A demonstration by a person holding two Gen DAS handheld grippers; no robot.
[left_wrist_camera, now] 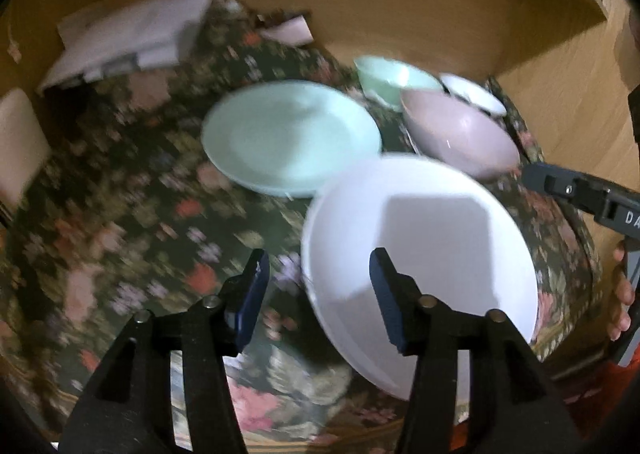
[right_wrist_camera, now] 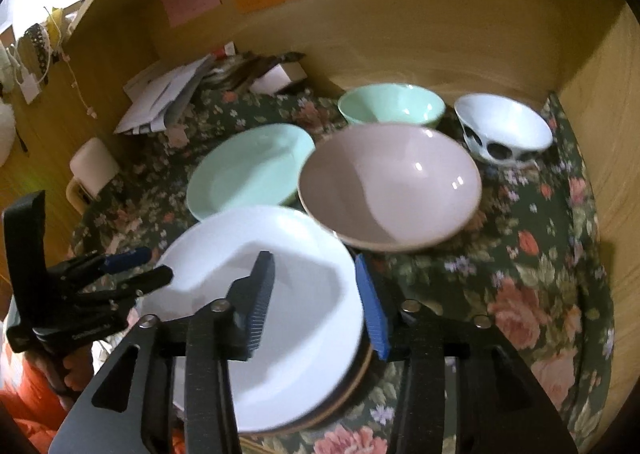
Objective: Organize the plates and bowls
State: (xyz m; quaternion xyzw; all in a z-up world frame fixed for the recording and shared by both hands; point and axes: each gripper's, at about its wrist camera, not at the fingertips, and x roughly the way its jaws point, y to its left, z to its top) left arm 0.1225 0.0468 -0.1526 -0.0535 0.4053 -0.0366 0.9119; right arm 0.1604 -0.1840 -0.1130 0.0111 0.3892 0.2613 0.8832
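My left gripper (left_wrist_camera: 318,286) stands released, its jaws apart with the near left rim of the white plate (left_wrist_camera: 420,238) between them and no pad pressing on it. My right gripper (right_wrist_camera: 316,294) is also released; its jaws straddle the right edge of the same white plate (right_wrist_camera: 256,318) without clamping it. That plate lies on top of a darker plate (right_wrist_camera: 360,378) at the near edge of the floral cloth (right_wrist_camera: 500,286). Just beyond it to the left lies the mint plate (right_wrist_camera: 248,170), and to the right the pink bowl (right_wrist_camera: 390,186) stands upright. Farther back stand the mint bowl (right_wrist_camera: 392,104) and, at far right, the white bowl with dark spots (right_wrist_camera: 504,130). Loose papers (right_wrist_camera: 164,98) lie at the far left.
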